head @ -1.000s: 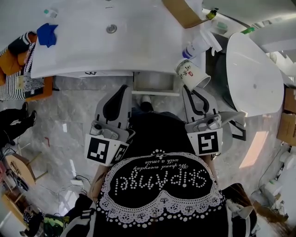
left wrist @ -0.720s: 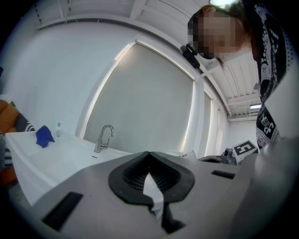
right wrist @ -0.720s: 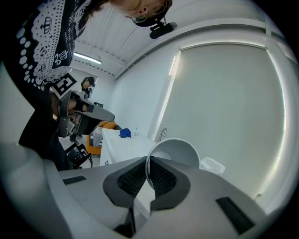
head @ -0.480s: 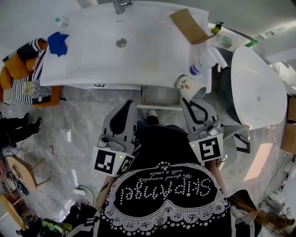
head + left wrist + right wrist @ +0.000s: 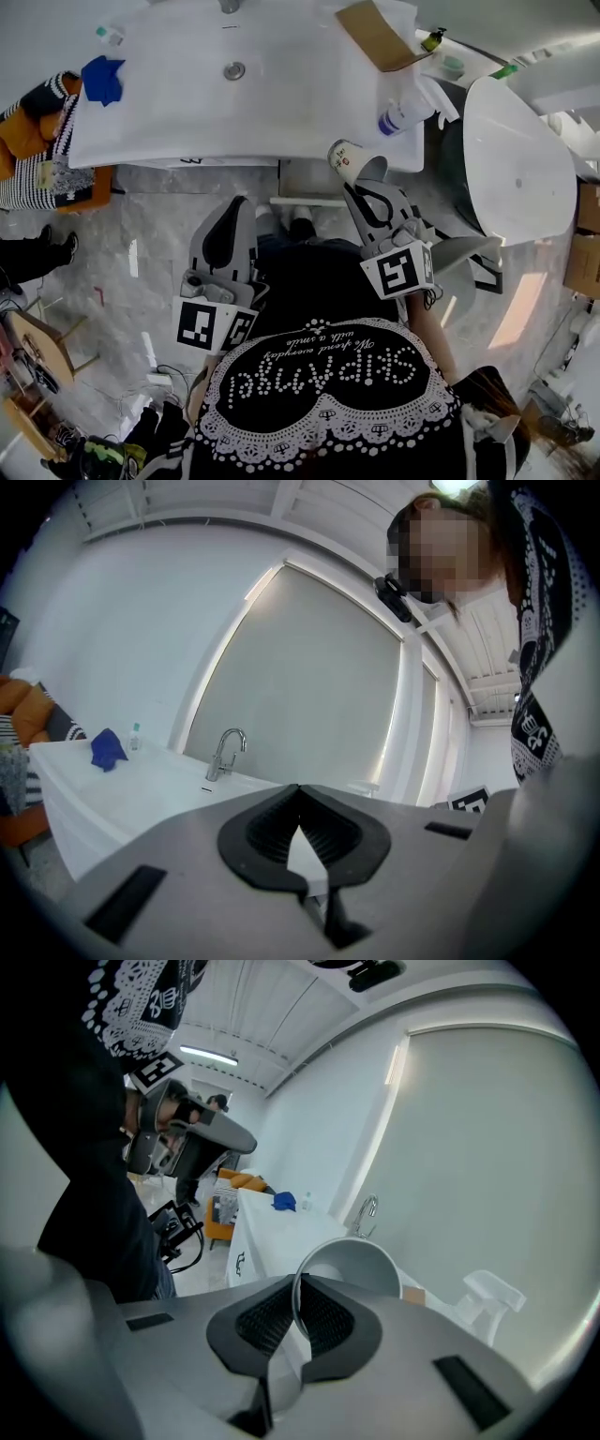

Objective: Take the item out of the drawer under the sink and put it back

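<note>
A white paper cup with red print hangs tilted just over the open drawer under the white sink counter. My right gripper is shut on the cup's rim. In the right gripper view the cup opens toward the camera, and its wall is pinched between the pads. My left gripper hovers to the left of the drawer, below the counter's edge. Its jaws are shut with nothing between them, as the left gripper view shows.
On the counter lie a blue cloth, a spray bottle and a cardboard piece, near the faucet. A large white fixture stands to the right. An orange seat with striped cloth stands to the left.
My right gripper has carried the cup down and to the left, from beside the spray bottle to above the open drawer, and rolled. The left gripper has stayed nearly still.
</note>
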`<state>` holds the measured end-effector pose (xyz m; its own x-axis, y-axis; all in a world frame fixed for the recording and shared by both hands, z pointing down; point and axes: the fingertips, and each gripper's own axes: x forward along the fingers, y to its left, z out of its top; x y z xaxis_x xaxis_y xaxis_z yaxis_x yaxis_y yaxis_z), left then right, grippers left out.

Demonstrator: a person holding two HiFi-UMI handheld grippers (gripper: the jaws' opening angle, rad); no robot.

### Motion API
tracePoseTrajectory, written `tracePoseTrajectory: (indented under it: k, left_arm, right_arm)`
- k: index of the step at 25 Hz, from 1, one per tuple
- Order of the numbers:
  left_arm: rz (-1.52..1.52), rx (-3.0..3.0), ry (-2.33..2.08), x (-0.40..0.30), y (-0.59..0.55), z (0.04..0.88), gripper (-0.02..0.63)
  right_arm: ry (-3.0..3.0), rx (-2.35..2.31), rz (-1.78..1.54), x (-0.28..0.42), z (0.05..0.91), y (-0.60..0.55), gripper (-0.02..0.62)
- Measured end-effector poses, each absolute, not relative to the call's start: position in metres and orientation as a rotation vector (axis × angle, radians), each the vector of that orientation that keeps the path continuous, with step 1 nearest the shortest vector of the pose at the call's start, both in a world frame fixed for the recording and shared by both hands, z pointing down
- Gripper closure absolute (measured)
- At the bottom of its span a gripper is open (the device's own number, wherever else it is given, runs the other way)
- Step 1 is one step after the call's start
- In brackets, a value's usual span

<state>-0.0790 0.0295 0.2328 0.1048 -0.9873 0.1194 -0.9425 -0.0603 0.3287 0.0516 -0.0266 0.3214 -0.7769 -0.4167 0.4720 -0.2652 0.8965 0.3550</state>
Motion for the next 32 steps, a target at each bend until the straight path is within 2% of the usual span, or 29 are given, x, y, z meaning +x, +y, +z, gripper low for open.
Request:
tracePoseTrajectory:
  k: [32]
  left_arm:
    - [-0.214,1.955,-1.958,-0.093,0.051,0.241,0.603]
  right_arm:
    - [-2.310,0.134,-0.335,0.041,0.457,-0.003,0.569]
